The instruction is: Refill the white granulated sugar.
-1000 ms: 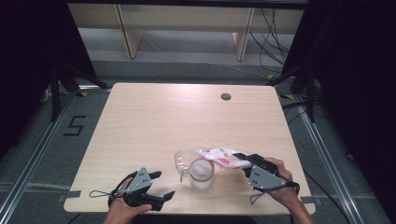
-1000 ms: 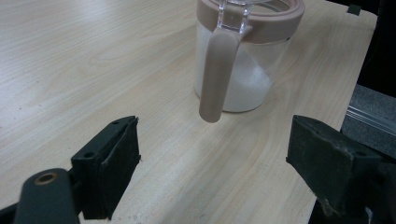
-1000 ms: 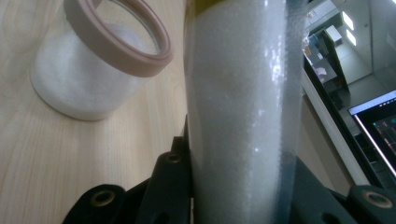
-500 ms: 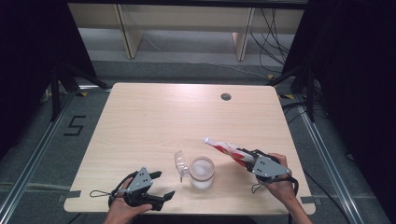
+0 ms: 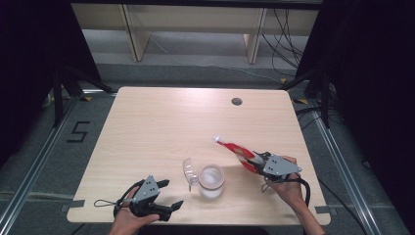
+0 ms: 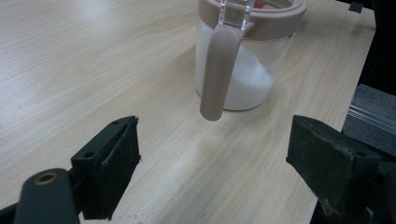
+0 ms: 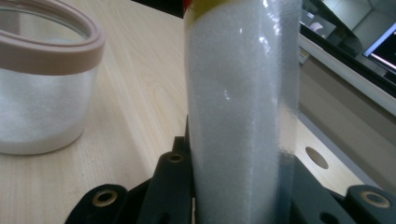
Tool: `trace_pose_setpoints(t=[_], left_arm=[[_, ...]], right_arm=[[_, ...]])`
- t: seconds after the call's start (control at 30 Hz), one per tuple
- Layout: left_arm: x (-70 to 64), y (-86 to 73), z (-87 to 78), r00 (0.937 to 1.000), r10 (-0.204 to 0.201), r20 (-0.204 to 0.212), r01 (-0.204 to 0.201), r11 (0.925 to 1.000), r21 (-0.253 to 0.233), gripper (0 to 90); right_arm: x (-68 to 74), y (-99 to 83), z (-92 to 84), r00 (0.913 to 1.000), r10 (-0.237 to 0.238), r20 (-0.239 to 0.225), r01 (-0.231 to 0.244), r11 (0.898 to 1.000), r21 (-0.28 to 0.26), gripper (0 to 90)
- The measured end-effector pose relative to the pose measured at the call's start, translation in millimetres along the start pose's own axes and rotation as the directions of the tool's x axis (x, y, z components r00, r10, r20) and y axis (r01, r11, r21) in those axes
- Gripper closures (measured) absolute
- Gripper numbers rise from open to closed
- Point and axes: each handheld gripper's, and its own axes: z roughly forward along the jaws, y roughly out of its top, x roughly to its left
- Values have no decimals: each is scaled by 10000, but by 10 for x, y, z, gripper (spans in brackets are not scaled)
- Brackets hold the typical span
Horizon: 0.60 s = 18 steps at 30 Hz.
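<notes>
We have swung the packet (image 5: 236,149), clamped in our right gripper (image 5: 255,161), away from the jar (image 5: 211,180) near the table's (image 5: 161,122) front edge; pouring looks done. Our left gripper (image 5: 167,195) rests, jaws apart.

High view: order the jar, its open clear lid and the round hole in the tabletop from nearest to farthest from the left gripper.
Measured from the left gripper:
1. Open clear lid, just up and right of it, hinged on the jar's left side.
2. Jar, a little farther right.
3. Round hole, far across the table near its back edge.
</notes>
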Motion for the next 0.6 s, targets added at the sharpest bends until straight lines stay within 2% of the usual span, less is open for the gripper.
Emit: trace_pose_setpoints(t=[0.17,0.2,0.23,0.3,0.33,0.37,0.5,0.53,0.6], left_arm=[[2,-1,-2,10000,-14,4,14,10000,5,163],[1,0,-4,10000,-6,5,6,10000,2,164],[4,2,-5,10000,53,11,-53,10000,0,164],[-3,1,-1,10000,-75,6,75,10000,-55,164],[0,2,-2,10000,-15,8,15,10000,-56,164],[-2,1,-3,10000,-26,6,26,10000,-60,164],[9,1,-8,10000,48,-10,-48,10000,-11,164],[10,1,-8,10000,49,-1,-49,10000,-7,164],[9,2,-9,10000,54,-6,-54,10000,-10,163]], right_arm=[[-57,-54,23,9969,763,195,-758,9968,-258,785],[-79,-61,33,9980,591,234,-581,9976,-389,785],[-70,-66,24,9961,871,161,-865,9958,-297,785],[-80,-68,20,9968,786,116,-782,9964,-322,785],[-77,-73,20,9958,900,151,-896,9956,-282,785],[-86,-81,26,9955,897,305,-885,9953,-399,785],[-99,-108,13,9917,1180,518,-1164,9926,-338,785],[-90,-111,5,9877,1475,514,-1463,9889,-254,785],[-89,-130,-7,9866,1549,502,-1537,9877,-281,785]])
